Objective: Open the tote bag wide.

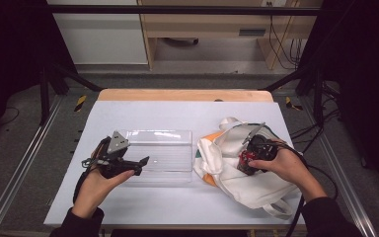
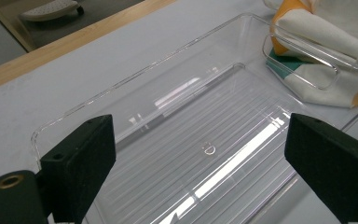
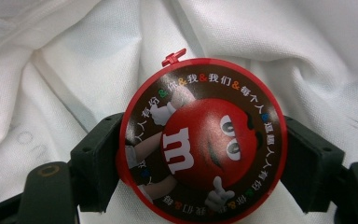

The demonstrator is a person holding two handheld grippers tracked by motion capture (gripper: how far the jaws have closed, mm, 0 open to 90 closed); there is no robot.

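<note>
Candy tin [image 3: 201,140] clamped in right gripper [image 1: 254,154] over bag [image 1: 256,185] — tray [image 1: 160,154] lies to its left, under left gripper [image 1: 128,163], jaws apart.

Even overhead light; glare streaks on clear tray [image 2: 242,144].

tray [image 1: 165,148] left of bag [image 1: 227,163] (touching), candy tin [image 1: 246,161] on bag

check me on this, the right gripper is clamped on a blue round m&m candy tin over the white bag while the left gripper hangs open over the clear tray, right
Not quite: the round candy tin is red, not blue, as the right gripper view shows. The rest holds: the right gripper is clamped on it over the white bag, and the left gripper hangs open over the clear tray.
</note>
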